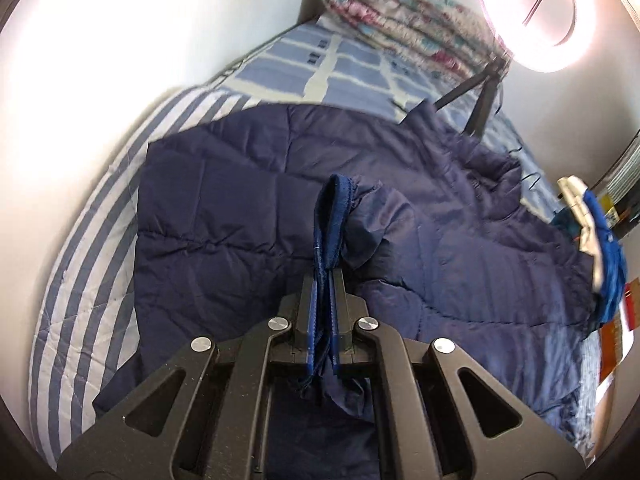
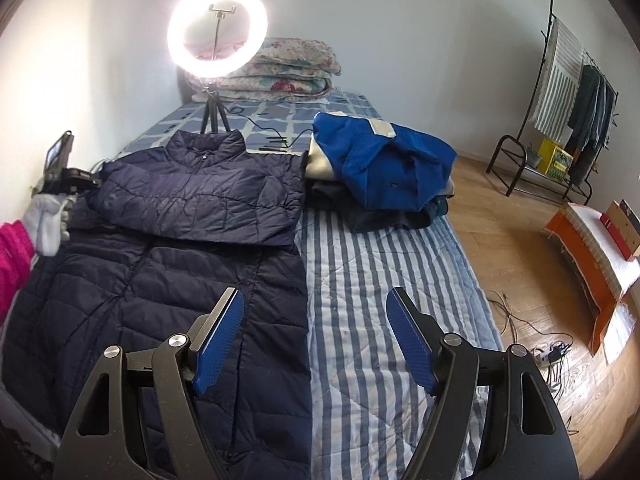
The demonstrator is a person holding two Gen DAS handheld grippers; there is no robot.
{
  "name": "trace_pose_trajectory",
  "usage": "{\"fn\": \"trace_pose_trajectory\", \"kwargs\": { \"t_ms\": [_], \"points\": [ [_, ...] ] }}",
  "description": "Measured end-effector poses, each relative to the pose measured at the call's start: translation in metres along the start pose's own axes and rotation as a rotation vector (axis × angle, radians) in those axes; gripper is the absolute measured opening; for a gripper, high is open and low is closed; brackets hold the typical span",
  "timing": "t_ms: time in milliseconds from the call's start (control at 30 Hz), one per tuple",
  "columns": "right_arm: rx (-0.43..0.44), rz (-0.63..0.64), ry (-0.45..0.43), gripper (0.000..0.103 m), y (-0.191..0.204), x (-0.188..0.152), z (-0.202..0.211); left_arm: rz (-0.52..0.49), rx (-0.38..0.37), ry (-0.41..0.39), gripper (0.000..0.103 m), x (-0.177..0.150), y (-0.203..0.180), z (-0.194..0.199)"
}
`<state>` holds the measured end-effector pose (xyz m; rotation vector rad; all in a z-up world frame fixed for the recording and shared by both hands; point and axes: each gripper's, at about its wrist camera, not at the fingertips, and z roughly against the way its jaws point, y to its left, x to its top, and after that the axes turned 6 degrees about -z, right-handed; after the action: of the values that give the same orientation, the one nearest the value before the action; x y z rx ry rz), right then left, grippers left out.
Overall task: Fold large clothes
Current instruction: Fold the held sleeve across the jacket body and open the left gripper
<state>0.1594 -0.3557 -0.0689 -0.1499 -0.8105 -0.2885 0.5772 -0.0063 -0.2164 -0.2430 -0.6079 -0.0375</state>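
The bed, with its blue-and-white striped cover, fills most of both views and lies under and ahead of both grippers. On it the navy quilted jacket is spread flat; in the right wrist view it lies to the left of the right gripper, with one sleeve folded across the chest. The left pad of this gripper stands over the jacket's edge and the right pad over the bare striped cover. Its jaws are wide apart and nothing is between them.

The left wrist view shows what the other does not: the left gripper is clenched on the jacket's cuff, and the bunched sleeve rises straight out in front of its fingers, above the jacket body.

Only the right wrist view shows the person: a white-gloved hand with a pink sleeve holds the left gripper at the far left, just beside the jacket's shoulder. In that view the jaws themselves are hidden.

Ahead and to the right of the right gripper is a pile of clothes with a bright blue garment on top. Beyond the jacket stands a lit ring light on a small tripod, and behind it a folded floral quilt. A clothes rack at the far right appears only in the right wrist view.
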Motion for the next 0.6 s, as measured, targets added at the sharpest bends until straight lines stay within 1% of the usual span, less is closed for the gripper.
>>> {"fn": "trace_pose_trajectory", "kwargs": {
  "t_ms": [33, 67, 100, 133, 167, 200, 367, 467, 533, 600],
  "points": [
    [0.002, 0.0, 0.001, 0.074, 0.001, -0.001, 0.0, -0.007, 0.009, 0.009, 0.003, -0.001, 0.0, -0.003],
    [0.002, 0.001, 0.001, 0.074, 0.001, -0.001, -0.001, -0.016, 0.03, 0.022, 0.008, -0.002, -0.002, -0.005],
    [0.002, 0.003, 0.001, 0.074, 0.002, -0.001, -0.001, -0.029, 0.063, 0.036, 0.02, -0.003, -0.003, -0.008],
    [0.002, 0.004, 0.002, 0.074, 0.003, -0.001, -0.001, -0.039, 0.104, 0.041, 0.026, -0.004, -0.004, -0.008],
    [0.004, 0.005, 0.002, 0.074, 0.004, -0.001, 0.0, -0.043, 0.125, 0.038, 0.039, -0.004, -0.004, -0.008],
    [0.004, 0.007, 0.002, 0.074, 0.004, -0.001, 0.0, -0.045, 0.147, 0.028, 0.046, -0.004, -0.004, -0.004],
    [0.005, 0.01, -0.008, 0.074, 0.003, -0.002, 0.004, -0.049, 0.16, -0.028, 0.046, -0.001, 0.002, 0.032],
    [0.01, -0.002, -0.03, 0.074, -0.001, -0.001, 0.011, -0.095, 0.162, -0.065, 0.046, 0.0, -0.002, 0.064],
    [0.035, -0.021, -0.045, 0.074, -0.005, 0.0, 0.016, -0.143, 0.171, -0.092, 0.046, -0.001, -0.007, 0.094],
    [0.047, -0.031, -0.064, 0.074, -0.007, 0.001, 0.021, -0.17, 0.162, -0.112, 0.048, 0.001, -0.011, 0.119]
  ]
}}
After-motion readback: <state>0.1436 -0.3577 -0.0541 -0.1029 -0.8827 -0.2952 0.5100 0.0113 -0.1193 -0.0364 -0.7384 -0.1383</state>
